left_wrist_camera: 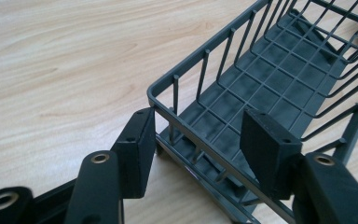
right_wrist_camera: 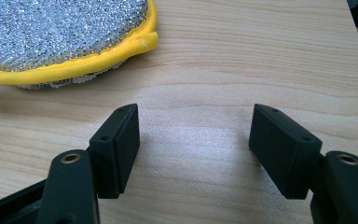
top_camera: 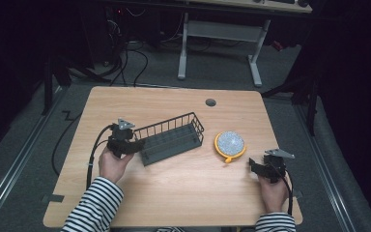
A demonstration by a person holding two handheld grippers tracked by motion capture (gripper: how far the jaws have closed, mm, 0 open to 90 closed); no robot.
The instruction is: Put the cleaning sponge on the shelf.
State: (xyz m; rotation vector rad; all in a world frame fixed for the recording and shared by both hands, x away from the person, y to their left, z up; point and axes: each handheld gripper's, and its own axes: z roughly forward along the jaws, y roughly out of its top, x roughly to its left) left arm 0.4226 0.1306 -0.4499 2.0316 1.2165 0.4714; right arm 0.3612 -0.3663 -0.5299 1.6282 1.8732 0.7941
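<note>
Inspected: dark grey wire basket (top_camera: 171, 137) with a slatted floor, lying upright near the middle of the pale wooden table (top_camera: 174, 198). Long axis judged to run from 8 o'clock to 2 o'clock in the high view, open top up, near short end toward 8 o'clock.

Found at that 8 o'clock end: left gripper (top_camera: 137, 145), closed across the corner of the short end wall, one pad outside against the rim, the other inside above the floor. Grip taken at an angle to the wall, not square.

Found at 4 o'clock of the basket: right gripper (top_camera: 253, 166), resting low over the table, spread wide with nothing between the pads. Just beyond it at 11 o'clock: round silver mesh scouring pad with a yellow edge (top_camera: 230, 144), untouched.

Risks judged:
- Pivoting of the basket about the single corner grip if pulled or lifted, owing to the skewed hold.
- Pad slipping off the thin wire.
- Far end swinging into the scouring pad.
</note>
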